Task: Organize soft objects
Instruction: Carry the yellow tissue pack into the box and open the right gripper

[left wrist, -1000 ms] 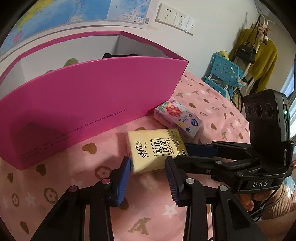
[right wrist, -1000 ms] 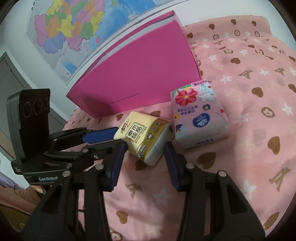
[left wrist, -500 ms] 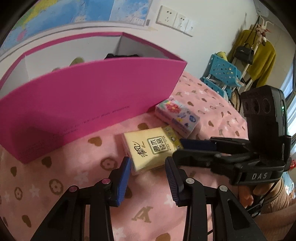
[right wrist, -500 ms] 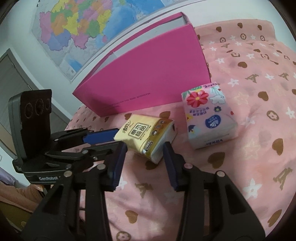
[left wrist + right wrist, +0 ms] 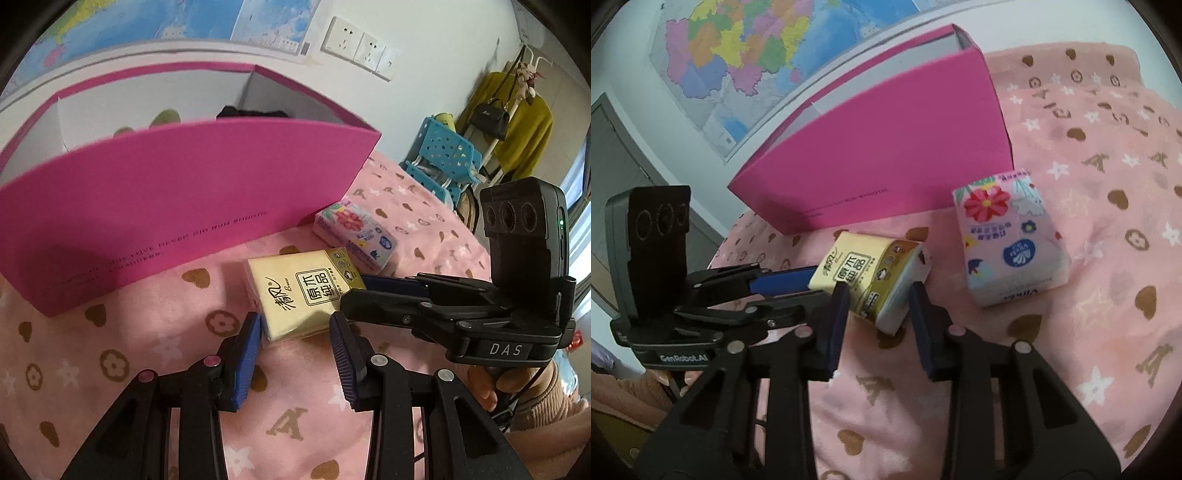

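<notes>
Narrower right hand-held gripper (image 5: 877, 312), crosswise yellow tissue pack (image 5: 871, 273)

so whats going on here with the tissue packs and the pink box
A person holds a pair of tongs in each hand over a pink blanket. Both the left tongs and right tongs straddle the yellow tissue pack; the right jaws are closing, not visibly pressing yet. The floral tissue pack lies beside it, in front of the pink box.

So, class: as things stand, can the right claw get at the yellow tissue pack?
Probably yes. The right claw is closing around the yellow tissue pack's near corner. The left claw crowds one side but does not block it.
</notes>
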Motion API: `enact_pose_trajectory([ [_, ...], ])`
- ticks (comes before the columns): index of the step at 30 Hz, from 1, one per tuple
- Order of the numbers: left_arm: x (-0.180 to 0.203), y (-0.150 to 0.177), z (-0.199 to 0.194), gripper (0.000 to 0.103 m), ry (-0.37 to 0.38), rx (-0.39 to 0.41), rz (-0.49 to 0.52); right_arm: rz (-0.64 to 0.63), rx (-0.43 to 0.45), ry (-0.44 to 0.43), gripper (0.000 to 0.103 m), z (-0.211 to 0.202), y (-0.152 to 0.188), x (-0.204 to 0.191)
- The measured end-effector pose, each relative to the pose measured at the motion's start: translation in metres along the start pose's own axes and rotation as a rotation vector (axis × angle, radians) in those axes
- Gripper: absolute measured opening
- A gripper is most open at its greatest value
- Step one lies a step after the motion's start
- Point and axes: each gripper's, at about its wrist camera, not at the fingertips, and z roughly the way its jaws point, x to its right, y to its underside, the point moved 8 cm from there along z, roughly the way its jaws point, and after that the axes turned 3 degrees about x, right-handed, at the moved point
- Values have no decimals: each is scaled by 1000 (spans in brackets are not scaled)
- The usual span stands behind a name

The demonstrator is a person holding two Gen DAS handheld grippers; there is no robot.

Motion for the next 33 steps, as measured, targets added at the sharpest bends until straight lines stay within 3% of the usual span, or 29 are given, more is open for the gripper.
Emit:
enact_pose_trajectory([
  [15,19,-55,-60,40,0,189,75,-123,117,-8,37,-35,-47,-37],
  [33,10,-103,-59,40,-59,255,81,-220,185,21,37,-37,-108,-44],
])
